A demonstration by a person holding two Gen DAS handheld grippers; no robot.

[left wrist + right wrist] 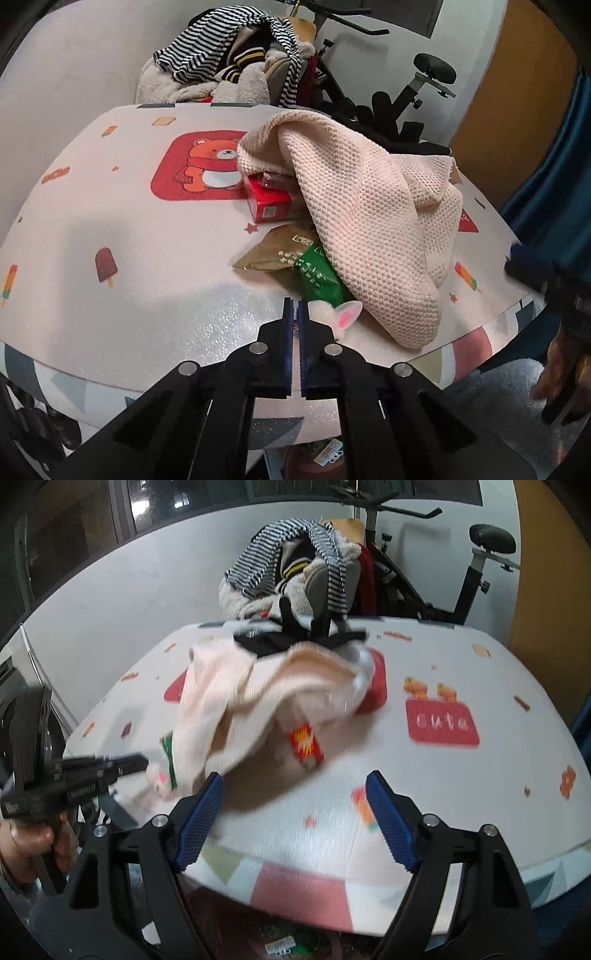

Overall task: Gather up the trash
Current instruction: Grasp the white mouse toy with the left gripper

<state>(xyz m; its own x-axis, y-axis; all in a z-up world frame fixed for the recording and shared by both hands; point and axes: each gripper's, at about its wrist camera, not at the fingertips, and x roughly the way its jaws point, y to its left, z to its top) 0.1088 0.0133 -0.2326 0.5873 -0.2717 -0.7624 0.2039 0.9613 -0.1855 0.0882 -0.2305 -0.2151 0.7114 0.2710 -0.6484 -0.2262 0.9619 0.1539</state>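
Left gripper has its fingers clenched w/ nothing visible between them, parked at the desk edge just beside the wrappers. Right gripper fingers released wide, likely ready to grab. Trash: wrappers + red box half-hidden under the cream sweater, so prob. it needs lifting first.
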